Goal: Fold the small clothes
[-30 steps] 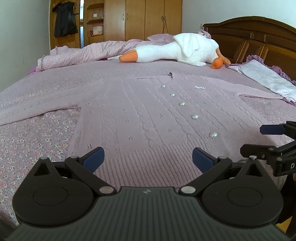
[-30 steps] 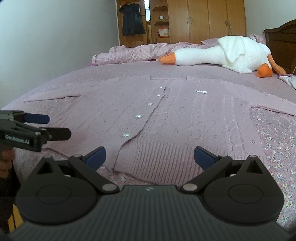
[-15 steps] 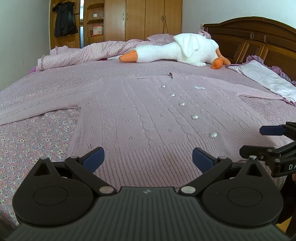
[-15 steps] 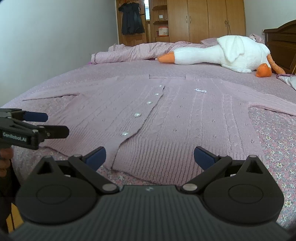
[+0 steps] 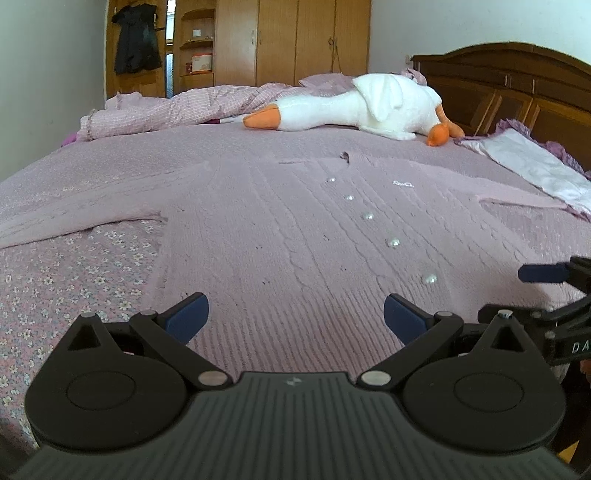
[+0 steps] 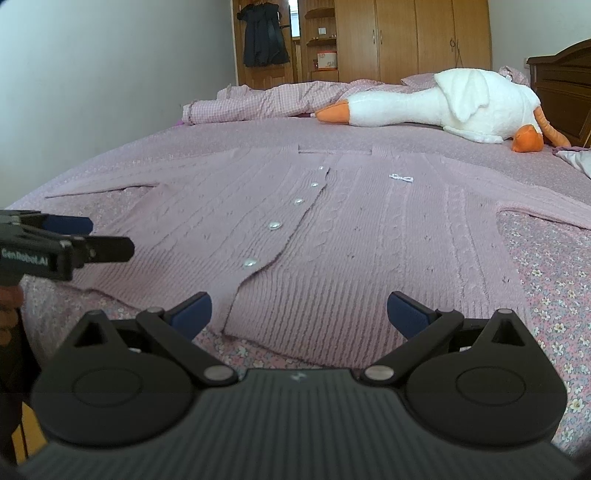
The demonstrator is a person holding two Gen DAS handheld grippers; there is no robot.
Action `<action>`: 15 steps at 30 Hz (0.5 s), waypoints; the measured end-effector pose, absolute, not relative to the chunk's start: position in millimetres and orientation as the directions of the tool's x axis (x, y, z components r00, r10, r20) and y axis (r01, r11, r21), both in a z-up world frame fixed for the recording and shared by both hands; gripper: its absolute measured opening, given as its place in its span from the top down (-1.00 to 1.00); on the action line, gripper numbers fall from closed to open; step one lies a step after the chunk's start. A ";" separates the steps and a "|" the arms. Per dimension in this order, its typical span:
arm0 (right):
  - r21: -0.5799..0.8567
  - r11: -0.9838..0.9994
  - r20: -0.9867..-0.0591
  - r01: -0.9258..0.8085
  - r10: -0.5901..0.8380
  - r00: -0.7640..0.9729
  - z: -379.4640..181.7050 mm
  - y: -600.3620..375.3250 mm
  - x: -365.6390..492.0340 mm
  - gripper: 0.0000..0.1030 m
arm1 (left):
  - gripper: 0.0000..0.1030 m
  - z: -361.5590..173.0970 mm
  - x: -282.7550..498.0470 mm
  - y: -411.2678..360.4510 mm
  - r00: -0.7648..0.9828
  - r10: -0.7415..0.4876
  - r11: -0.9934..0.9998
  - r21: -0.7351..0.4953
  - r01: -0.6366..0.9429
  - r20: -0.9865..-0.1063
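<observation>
Two hand-held grippers, left [image 5: 293,314] and right [image 6: 299,312], wide open, empty, near cardigan [image 6: 332,229] hem on bed [image 5: 74,280]. Folding not begun; next, probably: grip hem corners.

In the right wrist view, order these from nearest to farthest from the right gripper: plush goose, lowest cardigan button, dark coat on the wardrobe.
1. Lowest cardigan button, just ahead, slightly left.
2. Plush goose, across the bed, right.
3. Dark coat, hanging at the far wall, left.
</observation>
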State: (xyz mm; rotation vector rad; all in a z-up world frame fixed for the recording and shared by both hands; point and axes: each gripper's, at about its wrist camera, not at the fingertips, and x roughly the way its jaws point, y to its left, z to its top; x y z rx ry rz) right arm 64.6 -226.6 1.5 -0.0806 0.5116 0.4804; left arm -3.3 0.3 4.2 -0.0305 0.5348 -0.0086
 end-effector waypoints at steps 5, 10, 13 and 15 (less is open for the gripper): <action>0.039 0.884 -0.495 -0.465 0.421 0.760 -0.4 -225.5 65.2 -1.00 | -1.00 4.5 -3.5 -0.7 0.859 -0.016 1.000 -0.024 0.004 -0.512; 0.037 0.883 -0.503 -0.467 0.421 0.755 -1.7 -225.1 65.1 -1.00 | -1.00 5.4 -3.4 -1.5 0.858 -0.022 1.000 -0.024 0.012 -0.513; 0.038 0.882 -0.504 -0.469 0.422 0.754 -1.8 -224.7 65.0 -1.00 | -1.00 5.4 -3.0 -0.5 0.856 -0.026 0.999 -0.029 0.014 -0.517; 0.037 0.881 -0.506 -0.471 0.423 0.752 -1.6 -223.8 65.7 -1.00 | -1.00 4.7 -2.7 -0.2 0.853 -0.026 0.999 -0.031 0.011 -0.522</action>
